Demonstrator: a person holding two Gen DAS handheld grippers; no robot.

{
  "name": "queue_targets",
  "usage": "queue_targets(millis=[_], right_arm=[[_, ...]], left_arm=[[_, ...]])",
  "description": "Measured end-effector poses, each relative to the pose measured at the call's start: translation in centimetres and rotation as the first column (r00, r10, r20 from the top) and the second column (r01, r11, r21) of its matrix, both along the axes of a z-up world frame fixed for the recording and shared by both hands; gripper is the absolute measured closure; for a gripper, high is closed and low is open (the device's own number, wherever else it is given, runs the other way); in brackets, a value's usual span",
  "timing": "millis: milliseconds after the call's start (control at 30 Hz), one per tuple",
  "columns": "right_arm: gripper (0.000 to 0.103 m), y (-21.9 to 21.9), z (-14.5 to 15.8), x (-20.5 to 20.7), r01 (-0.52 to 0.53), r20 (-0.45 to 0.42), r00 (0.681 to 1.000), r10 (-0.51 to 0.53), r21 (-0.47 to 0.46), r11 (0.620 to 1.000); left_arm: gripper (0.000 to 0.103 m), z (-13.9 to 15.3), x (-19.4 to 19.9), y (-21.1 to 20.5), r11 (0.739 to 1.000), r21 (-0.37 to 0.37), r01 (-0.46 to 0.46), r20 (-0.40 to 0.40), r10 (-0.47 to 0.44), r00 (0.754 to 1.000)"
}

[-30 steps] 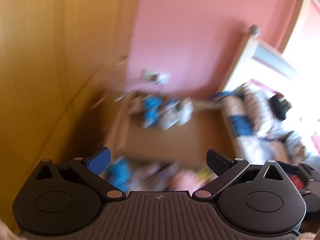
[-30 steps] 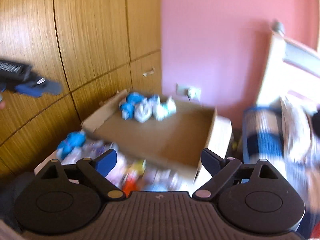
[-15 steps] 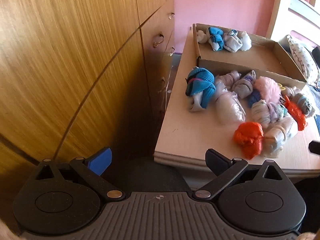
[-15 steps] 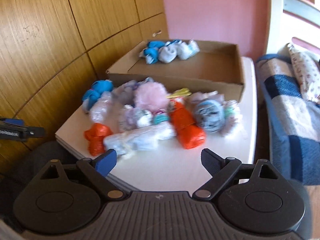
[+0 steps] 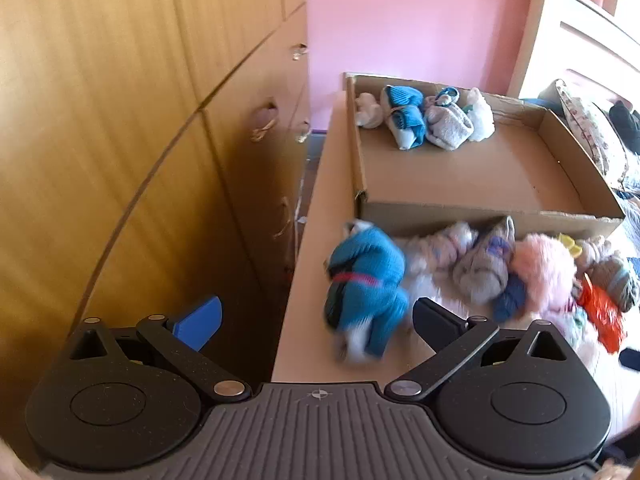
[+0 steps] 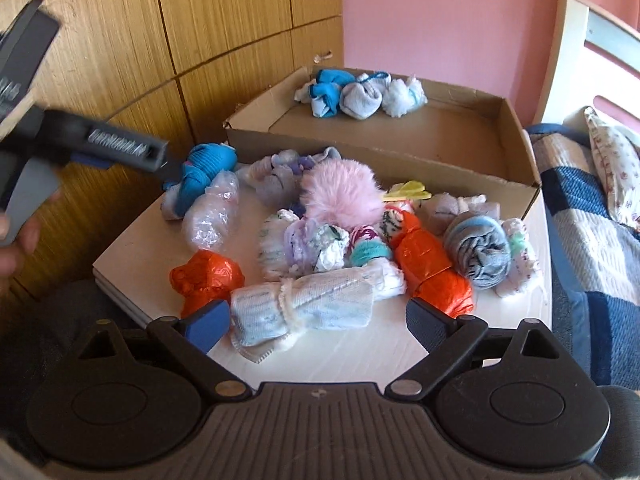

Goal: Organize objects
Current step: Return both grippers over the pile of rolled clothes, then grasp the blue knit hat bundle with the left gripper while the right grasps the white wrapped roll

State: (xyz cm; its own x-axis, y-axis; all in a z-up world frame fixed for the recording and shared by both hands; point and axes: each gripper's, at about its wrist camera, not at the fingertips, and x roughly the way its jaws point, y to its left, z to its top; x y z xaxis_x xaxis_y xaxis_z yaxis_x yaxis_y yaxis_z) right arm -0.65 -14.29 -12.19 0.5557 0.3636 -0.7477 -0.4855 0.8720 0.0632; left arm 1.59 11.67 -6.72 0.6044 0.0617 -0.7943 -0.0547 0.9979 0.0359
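Rolled socks, heaped loose on a pale tabletop just in front of a shallow cardboard box, with four bundles already lined up along the box's far wall. Closest to the left gripper: a blue sock bundle at the table's left edge, bound across the middle by a red band, long axis running roughly from the box toward the camera, white toe ends nearest the lens. Closest to the right gripper: a long white roll, lying crosswise between the spread fingers, open cuff end low and to the left, near the blue finger. Both grippers wide open and holding nothing. Likely light, soft and springy, so easily squashed but in no danger of breaking; best pinched across the thick middle, square to the long axis, to stop the roll unwinding. Orange bundles and a clear-wrapped one apparently sheathed in plastic, probably slicker under the pads. Pink fluffy ball round, with no clear axis. Blurred in places, so finer detail not certain.
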Motion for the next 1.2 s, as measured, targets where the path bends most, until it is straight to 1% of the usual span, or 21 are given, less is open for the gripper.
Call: queue_targets(millis=[100, 133, 233, 267, 300, 333, 400, 433, 500, 533, 667, 767, 900, 1067, 1200], right_arm=[[0.009, 0.5, -0.5, 0.1, -0.008, 0.011, 1.0, 0.008, -0.013, 1.0], [0.01, 0.6, -0.6, 0.1, -0.01, 0.009, 1.0, 0.01, -0.013, 1.0], [0.016, 0.7, -1.0, 0.0, -0.027, -0.004, 1.0, 0.027, -0.013, 1.0], [0.02, 0.7, -1.1, -0.1, -0.03, -0.005, 1.0, 0.03, -0.017, 0.999], [0.027, 0.6, -1.1, -0.2, -0.035, -0.003, 0.999, 0.035, -0.017, 0.999], [0.027, 0.5, -1.0, -0.2, -0.036, -0.003, 0.999, 0.036, -0.016, 0.999], [0.029, 0.2, -0.9, -0.3, -0.032, -0.009, 0.999, 0.032, -0.007, 0.999], [0.029, 0.0, -0.8, -0.3, -0.028, -0.013, 1.0, 0.028, -0.003, 1.0], [0.03, -0.6, -0.6, -0.5, -0.025, -0.021, 0.999, 0.025, 0.003, 1.0], [0.03, -0.9, -0.5, -0.7, -0.023, -0.024, 0.999, 0.023, 0.003, 1.0], [0.03, -1.9, 0.0, -0.9, -0.008, -0.031, 1.0, 0.008, 0.006, 1.0], [0.031, -2.2, 0.2, -1.0, 0.002, -0.028, 1.0, -0.002, 0.011, 1.0], [0.031, -1.9, 0.4, -1.2, -0.018, -0.016, 1.0, 0.019, 0.012, 1.0], [0.031, -1.8, 0.7, -1.2, -0.032, -0.003, 0.999, 0.032, 0.018, 0.999], [0.031, -2.1, 1.1, -1.3, -0.021, 0.006, 1.0, 0.021, 0.03, 0.999]], left_arm=[[0.002, -0.5, 1.6, 0.2, 0.999, -0.027, 0.019, -0.01, -0.019, 1.0], [0.003, -0.8, 2.1, 0.4, 0.999, -0.049, 0.016, -0.02, -0.017, 1.0], [0.008, -1.5, 3.1, 1.1, 0.991, -0.131, 0.005, -0.057, -0.012, 0.998], [0.01, -1.7, 3.3, 1.3, 0.988, -0.152, 0.003, -0.062, -0.013, 0.998], [0.012, -1.9, 3.4, 1.3, 0.987, -0.163, 0.003, -0.068, -0.014, 0.998], [0.013, -2.0, 3.6, 1.3, 0.986, -0.169, 0.006, -0.074, -0.019, 0.997], [0.025, -2.4, 3.8, 1.0, 0.983, -0.18, 0.02, -0.087, -0.036, 0.996], [0.028, -2.5, 4.0, 0.8, 0.983, -0.184, 0.023, -0.094, -0.041, 0.995], [0.042, -2.7, 4.2, 0.4, 0.981, -0.192, 0.038, -0.102, -0.059, 0.993], [0.044, -2.8, 4.2, 0.3, 0.98, -0.194, 0.045, -0.104, -0.066, 0.992], [0.044, -3.0, 4.2, -0.1, 0.98, -0.187, 0.067, -0.101, -0.087, 0.991], [0.045, -3.0, 4.0, 0.0, 0.978, -0.2, 0.06, -0.099, -0.081, 0.992], [0.046, -2.8, 3.7, 0.2, 0.975, -0.217, 0.047, -0.101, -0.07, 0.992], [0.046, -2.0, 2.9, 1.1, 0.969, -0.246, 0.006, -0.085, -0.028, 0.996], [0.046, -1.2, 2.5, 1.5, 0.968, -0.252, -0.012, -0.07, -0.006, 0.998]])
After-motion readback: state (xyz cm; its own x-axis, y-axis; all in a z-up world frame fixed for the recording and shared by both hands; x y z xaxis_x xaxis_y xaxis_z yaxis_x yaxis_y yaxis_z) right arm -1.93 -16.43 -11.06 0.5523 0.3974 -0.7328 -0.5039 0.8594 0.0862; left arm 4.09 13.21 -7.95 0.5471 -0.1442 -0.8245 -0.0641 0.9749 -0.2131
